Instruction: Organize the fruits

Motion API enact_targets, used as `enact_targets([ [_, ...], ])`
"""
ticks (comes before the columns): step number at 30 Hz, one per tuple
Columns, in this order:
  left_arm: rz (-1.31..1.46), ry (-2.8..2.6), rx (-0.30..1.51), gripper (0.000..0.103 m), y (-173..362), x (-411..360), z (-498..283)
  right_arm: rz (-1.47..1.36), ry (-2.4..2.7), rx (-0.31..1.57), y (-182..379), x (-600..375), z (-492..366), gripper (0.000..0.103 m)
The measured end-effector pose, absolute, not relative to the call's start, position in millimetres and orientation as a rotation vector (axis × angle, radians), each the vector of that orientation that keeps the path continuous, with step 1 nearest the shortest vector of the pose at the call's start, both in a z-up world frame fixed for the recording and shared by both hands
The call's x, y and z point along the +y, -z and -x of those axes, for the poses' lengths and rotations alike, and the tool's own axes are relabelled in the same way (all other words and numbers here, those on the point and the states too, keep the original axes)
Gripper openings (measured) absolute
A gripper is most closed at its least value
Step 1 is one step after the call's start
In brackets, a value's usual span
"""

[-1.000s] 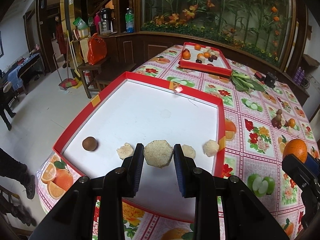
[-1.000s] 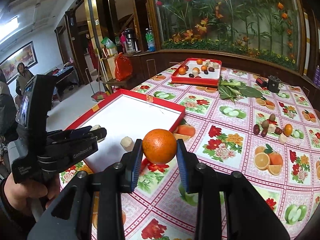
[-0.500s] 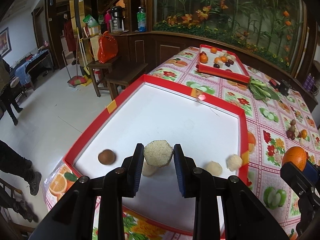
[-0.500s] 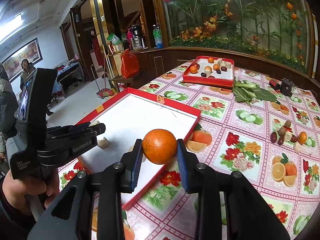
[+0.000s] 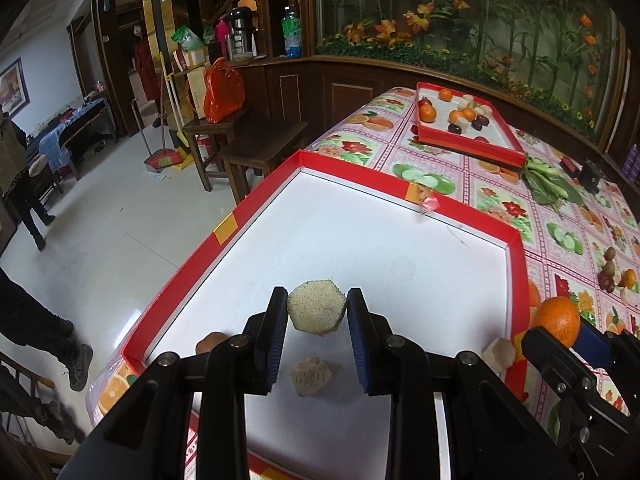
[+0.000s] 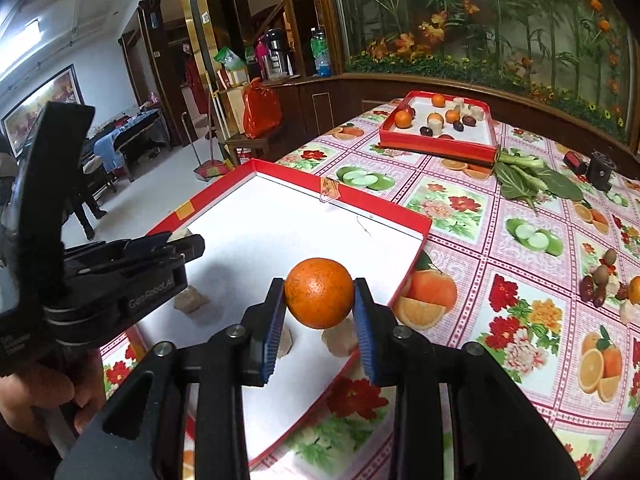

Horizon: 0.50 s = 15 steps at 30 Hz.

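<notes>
Beige hexagonal grainy block (image 5: 316, 311) pinched between the jaws of the left gripper (image 5: 317, 320), held above the white floor of the near red-rimmed tray (image 5: 516, 264), centre of the frame. Below it, a smaller tan lump (image 5: 310, 376) lying on the tray floor. Round orange fruit (image 6: 319, 293) clamped in the jaws of the right gripper (image 6: 319, 316), over the tray's lower right edge. Upper right of the frame: second red tray (image 6: 436, 149) with mixed fruits, resting on the fruit-print worktop (image 6: 520, 248).
</notes>
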State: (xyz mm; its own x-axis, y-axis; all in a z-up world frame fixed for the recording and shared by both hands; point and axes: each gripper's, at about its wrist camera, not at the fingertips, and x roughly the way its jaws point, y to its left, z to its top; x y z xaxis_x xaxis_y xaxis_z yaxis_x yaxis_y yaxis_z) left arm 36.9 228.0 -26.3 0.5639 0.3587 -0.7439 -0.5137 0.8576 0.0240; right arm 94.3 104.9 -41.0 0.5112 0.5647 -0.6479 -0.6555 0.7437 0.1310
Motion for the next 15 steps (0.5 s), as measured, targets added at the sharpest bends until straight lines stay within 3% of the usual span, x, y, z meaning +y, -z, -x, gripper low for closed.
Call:
enact_targets([
  [15, 0.198, -0.534, 0.852, 0.029, 36, 239, -53, 0.154, -0.737, 0.786, 60, 127, -128, 0.036],
])
